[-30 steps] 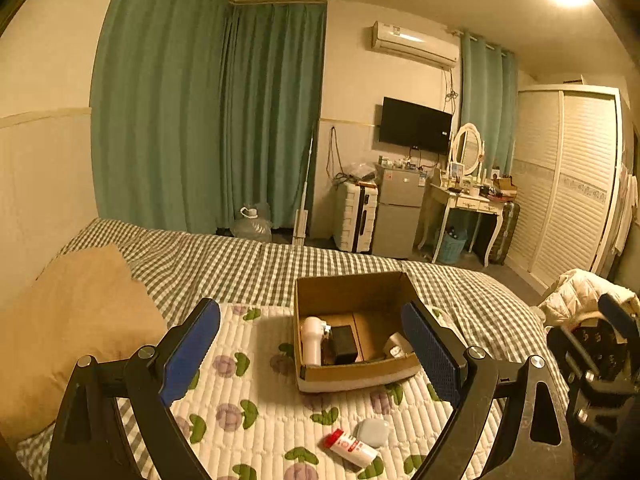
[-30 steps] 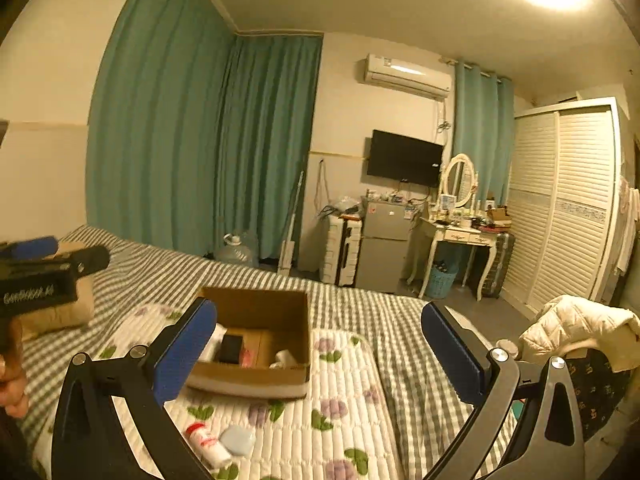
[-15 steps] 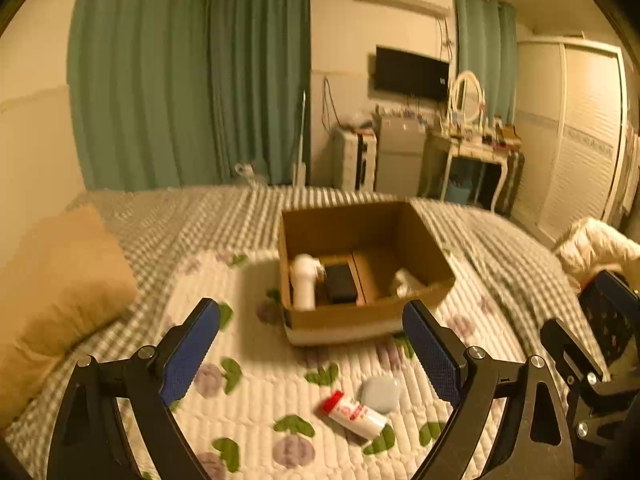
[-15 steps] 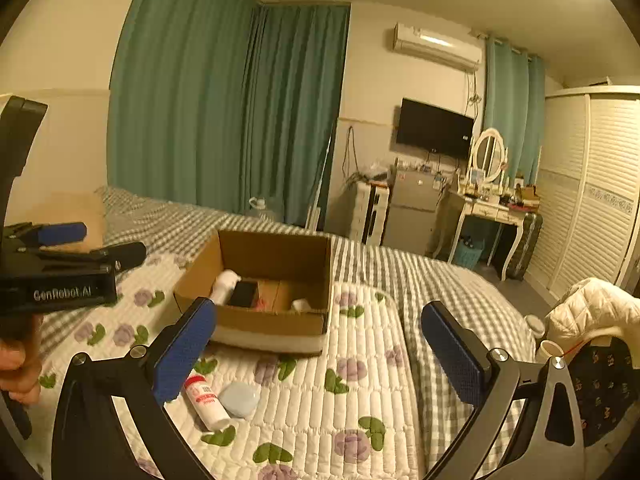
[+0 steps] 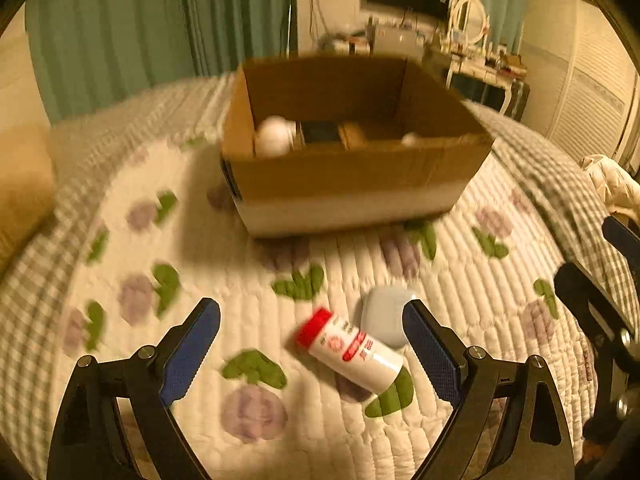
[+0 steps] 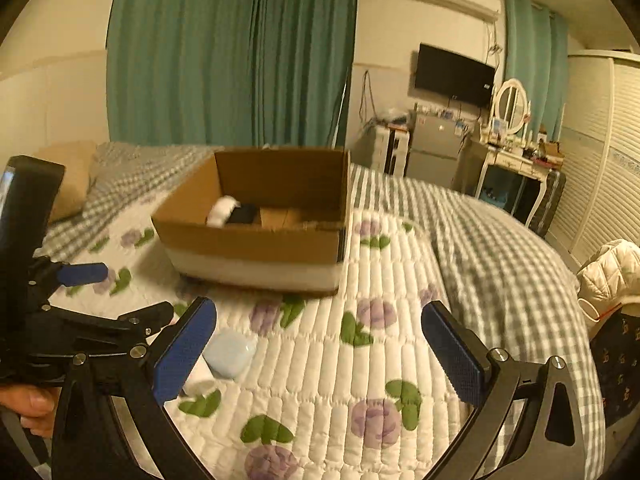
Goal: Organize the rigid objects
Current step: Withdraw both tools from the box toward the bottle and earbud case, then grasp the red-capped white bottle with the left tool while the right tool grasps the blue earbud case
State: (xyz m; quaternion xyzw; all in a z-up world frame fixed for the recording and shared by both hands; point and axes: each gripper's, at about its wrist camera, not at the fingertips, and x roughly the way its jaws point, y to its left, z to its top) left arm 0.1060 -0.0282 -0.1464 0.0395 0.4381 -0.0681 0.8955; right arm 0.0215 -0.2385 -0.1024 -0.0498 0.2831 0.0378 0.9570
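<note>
A white bottle with a red cap [image 5: 349, 350] lies on its side on the flowered quilt, and a pale blue rounded case [image 5: 387, 319] [image 6: 230, 353] lies right behind it. My left gripper [image 5: 312, 344] hangs open just above them, the bottle between its blue pads, untouched. Beyond stands an open cardboard box [image 5: 352, 184] [image 6: 256, 244] with a white object [image 5: 274, 141], a black one and other small things inside. My right gripper [image 6: 318, 346] is open over bare quilt, to the right of the case. In the right wrist view my left gripper shows at the left edge, held by a hand [image 6: 28, 404].
The quilt [image 6: 360, 360] lies on a bed with a green checked cover [image 6: 500, 248]. A tan pillow [image 5: 20, 184] is at the left. A white jacket on a chair [image 6: 608, 276] stands at the right. Curtains, a dresser and a wardrobe stand far behind.
Both grippers have sunk toward the bed and tipped downward. The box, bottle and case now loom much closer; the bottle now lies between my left gripper's pads. Both grippers stay open.
</note>
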